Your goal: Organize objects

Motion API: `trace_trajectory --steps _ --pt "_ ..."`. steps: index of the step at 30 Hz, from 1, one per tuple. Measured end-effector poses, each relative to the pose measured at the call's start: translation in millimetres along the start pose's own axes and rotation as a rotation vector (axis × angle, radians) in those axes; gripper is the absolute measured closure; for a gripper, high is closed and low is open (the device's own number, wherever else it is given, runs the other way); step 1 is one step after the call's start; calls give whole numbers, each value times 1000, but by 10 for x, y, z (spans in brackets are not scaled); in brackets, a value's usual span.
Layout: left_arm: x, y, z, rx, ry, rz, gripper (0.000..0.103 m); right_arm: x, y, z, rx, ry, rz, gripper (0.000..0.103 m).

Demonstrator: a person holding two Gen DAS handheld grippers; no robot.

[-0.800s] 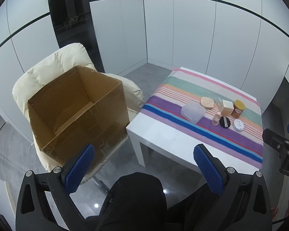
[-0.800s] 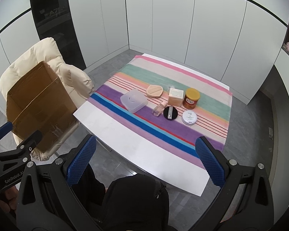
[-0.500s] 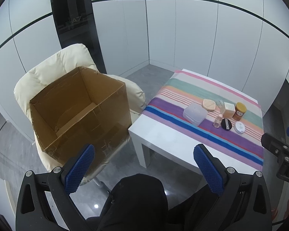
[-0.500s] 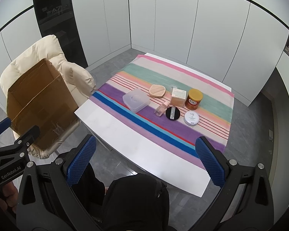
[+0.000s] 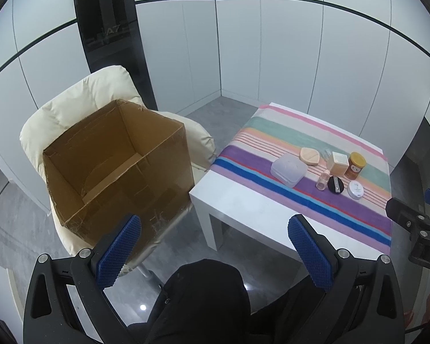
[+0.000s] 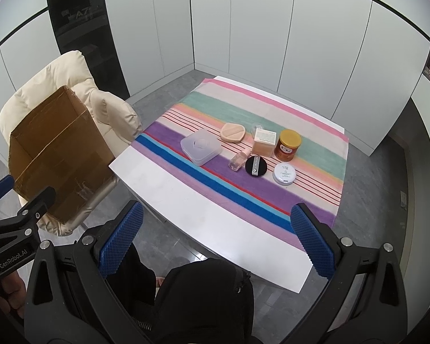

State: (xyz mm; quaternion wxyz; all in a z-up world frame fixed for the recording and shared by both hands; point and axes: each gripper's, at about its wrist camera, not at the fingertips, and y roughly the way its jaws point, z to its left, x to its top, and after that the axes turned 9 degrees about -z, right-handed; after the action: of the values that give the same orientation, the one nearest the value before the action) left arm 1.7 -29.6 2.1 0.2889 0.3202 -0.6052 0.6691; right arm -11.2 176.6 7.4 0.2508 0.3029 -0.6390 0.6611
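Note:
A white table carries a striped cloth with a cluster of small items: a clear plastic case, a beige puff, a beige box, an orange jar, a small pink bottle, a black round compact and a white round tin. An open cardboard box sits on a cream chair left of the table. My left gripper and right gripper both stand open and empty, well short of the items.
White wall panels and a dark glass column surround the spot. Grey floor runs around table and chair. A person's dark-clothed lap is below both grippers. The right gripper's body shows at the left view's right edge.
Both views have shifted slightly: the table and box sit a little lower and farther in the frames than before. Nothing on the table moved; both grippers stayed open.

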Motion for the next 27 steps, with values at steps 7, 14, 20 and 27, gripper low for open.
trace_trajectory --steps 7,14,20,27 --pt "-9 -2 7 -2 -3 4 0 6 17 -8 -2 -2 0 0" --pt "-13 2 -14 -7 -1 8 0 5 26 -8 -1 -2 1 0" --pt "-15 0 -13 -7 0 7 0 4 28 -10 -1 -5 -2 0" --pt "-16 1 -23 -8 0 8 0 11 28 -6 -1 -4 1 0"
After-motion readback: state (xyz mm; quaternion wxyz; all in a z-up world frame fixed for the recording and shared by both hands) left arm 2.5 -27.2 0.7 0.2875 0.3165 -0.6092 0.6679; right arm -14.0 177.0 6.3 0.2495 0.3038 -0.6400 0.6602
